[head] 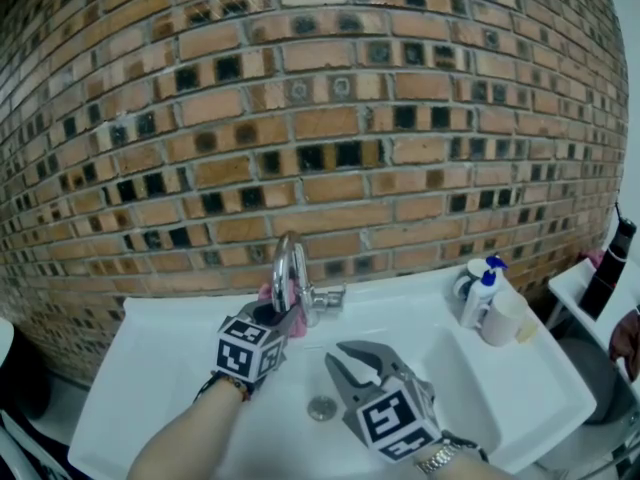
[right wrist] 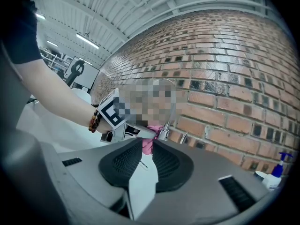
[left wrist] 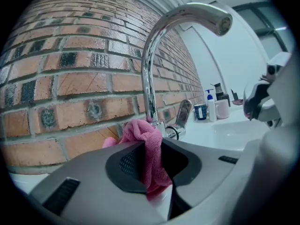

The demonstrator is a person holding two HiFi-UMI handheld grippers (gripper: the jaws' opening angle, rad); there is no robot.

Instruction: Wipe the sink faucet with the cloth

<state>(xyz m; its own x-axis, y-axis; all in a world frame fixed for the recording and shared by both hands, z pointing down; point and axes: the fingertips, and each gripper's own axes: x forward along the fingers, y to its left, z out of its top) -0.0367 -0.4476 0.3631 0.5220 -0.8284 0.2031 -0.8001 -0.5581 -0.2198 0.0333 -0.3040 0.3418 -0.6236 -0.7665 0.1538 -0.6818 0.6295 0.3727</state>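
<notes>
A chrome gooseneck faucet (head: 289,268) (left wrist: 152,60) rises at the back of the white sink (head: 520,393). In the left gripper view, my left gripper (head: 284,317) (left wrist: 152,149) is shut on a pink cloth (left wrist: 151,156) (head: 268,294), which is bunched against the faucet's base, left of its lever handle (left wrist: 183,114). My right gripper (head: 350,363) (right wrist: 146,157) hangs over the basin, open with nothing between its jaws. In the right gripper view it points at the left gripper's marker cube (right wrist: 110,111) and the pink cloth (right wrist: 149,143).
A soap bottle (head: 480,296) (left wrist: 212,107) and a white mug (head: 505,320) stand on the sink's right rim. The drain (head: 321,407) lies in the basin between my hands. A brick wall (head: 320,118) backs the sink. A dark bottle (head: 610,268) stands at far right.
</notes>
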